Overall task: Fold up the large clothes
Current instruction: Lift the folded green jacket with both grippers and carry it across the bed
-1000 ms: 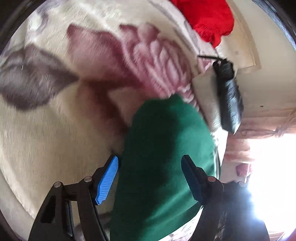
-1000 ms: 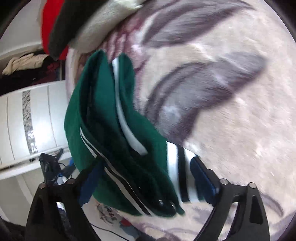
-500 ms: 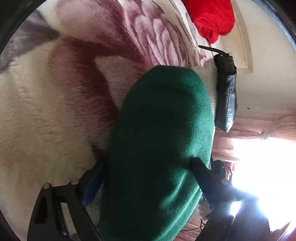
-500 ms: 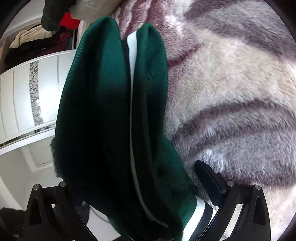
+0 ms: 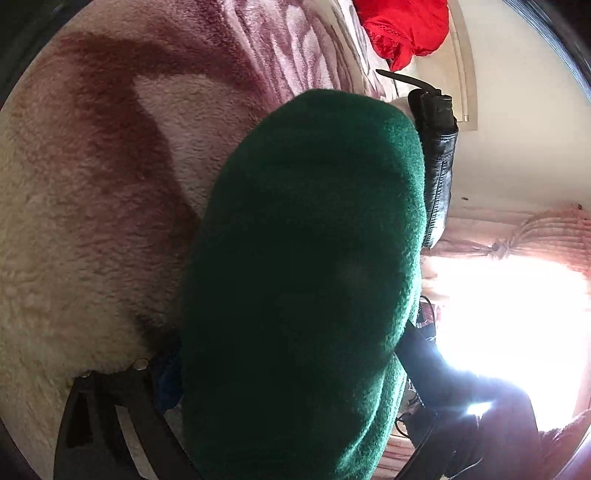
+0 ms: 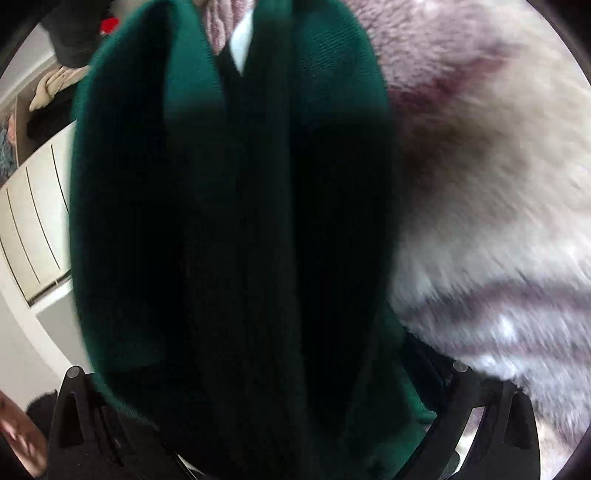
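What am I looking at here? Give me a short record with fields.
Garment: folded green garment, white stripe in its fold
Surface: floral fleece blanket
Left gripper: jaws have just been opening, garment fills the gap
Right gripper: jaws wide, garment between
Nearby: red cloth, black leather item

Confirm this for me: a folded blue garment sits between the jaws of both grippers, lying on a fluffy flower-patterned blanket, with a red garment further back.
Wrong colour: the folded garment is dark green, not blue, as both wrist views show. The rest holds: it sits between the jaws of the left gripper and the right gripper, on the fluffy flower-patterned blanket, with the red garment further back.
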